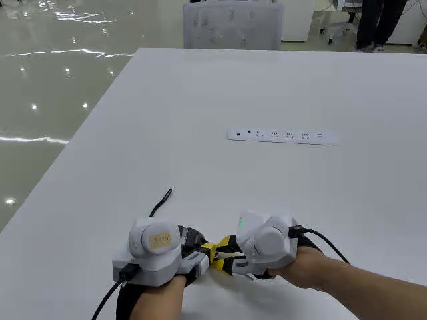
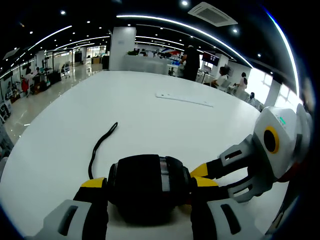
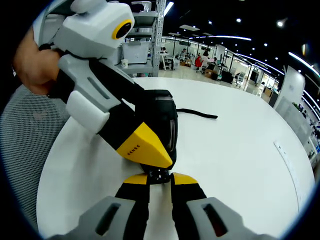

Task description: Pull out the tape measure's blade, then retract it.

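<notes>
— At the worktop's (image 1: 200, 100) near edge, the left hand-held gripper (image 2: 148, 183) clamps the tape measure (image 3: 161, 120).
— And the right hand-held gripper (image 3: 159, 179)?
— Pinched together on the blade hook (image 3: 159, 175). Thin hold: a skewed pull could slip it off, or twist the tape measure loose.

The person is holding both grippers low at six o'clock in the head view, nose to nose. The left gripper (image 2: 147, 182) is pointing toward three o'clock, its jaws clamping the tape measure (image 3: 160, 117) from both sides. The right gripper (image 3: 160, 178) is pointing toward nine o'clock, its yellow tips pinching nearly together on a small dark piece at the tape measure's edge. The right forearm (image 1: 373, 293) is reaching in bare from five o'clock. The left hand (image 3: 29, 65) is wrapping around its gripper's handle.
</notes>
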Motion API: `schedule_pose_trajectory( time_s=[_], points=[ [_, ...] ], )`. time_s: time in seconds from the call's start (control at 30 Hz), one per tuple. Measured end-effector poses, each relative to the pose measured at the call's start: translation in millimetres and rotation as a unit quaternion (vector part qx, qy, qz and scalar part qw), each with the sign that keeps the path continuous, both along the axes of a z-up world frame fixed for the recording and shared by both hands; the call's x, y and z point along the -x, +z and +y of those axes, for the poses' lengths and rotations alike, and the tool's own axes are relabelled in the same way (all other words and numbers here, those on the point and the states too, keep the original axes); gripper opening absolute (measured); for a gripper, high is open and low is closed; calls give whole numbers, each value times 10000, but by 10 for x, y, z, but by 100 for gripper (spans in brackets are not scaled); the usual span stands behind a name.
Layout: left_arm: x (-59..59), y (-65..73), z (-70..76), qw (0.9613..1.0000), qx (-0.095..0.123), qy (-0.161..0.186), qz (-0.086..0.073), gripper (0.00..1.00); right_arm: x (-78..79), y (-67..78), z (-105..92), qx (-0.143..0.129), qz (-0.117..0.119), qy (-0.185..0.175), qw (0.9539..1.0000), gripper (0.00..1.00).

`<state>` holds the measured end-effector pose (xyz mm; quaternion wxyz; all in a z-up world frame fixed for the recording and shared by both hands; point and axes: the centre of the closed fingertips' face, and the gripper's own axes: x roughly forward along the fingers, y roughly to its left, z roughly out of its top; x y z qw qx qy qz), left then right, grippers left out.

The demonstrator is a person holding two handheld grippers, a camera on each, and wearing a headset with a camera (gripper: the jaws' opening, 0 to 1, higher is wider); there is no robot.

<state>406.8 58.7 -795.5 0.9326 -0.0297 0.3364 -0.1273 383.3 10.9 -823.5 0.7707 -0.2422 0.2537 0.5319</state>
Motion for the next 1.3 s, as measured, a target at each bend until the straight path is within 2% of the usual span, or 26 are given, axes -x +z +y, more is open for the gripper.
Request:
schedule_pose_trajectory(
  time_s=[0.1,0.23,0.5,0.63,0.73,0.87,0.97,1.07,1.23,1.3],
  points=[
    [-11,3,-2,10000,-1,-16,-18,64,5,12,-4,111,-150,67,9998,16],
    [-18,6,-4,10000,7,-18,-38,65,22,22,-46,108,-119,13,9999,18],
    [-12,6,-7,9999,35,-109,-50,65,29,75,-150,-55,-47,-256,9996,26],
    [32,-27,-25,9996,-21,-293,28,66,51,114,-209,-151,-7,-380,9992,32],
    [54,-9,-18,9992,-54,-388,-28,66,78,143,-263,-192,34,-478,9987,38],
    [96,-19,-19,9981,-64,-617,6,69,113,192,-341,-332,88,-641,9974,45],
    [120,-2,-25,9964,-62,-840,-58,70,135,202,-391,-372,80,-700,9968,49],
    [151,2,-16,9925,-234,-1190,-122,71,158,214,-490,-383,68,-799,9960,52],
    [183,49,-26,9884,-54,-1502,-226,78,214,268,-630,-529,80,-977,9938,57],
    [200,52,-20,9857,-94,-1660,-256,80,226,303,-678,-580,52,-1058,9927,60]
  ],
)
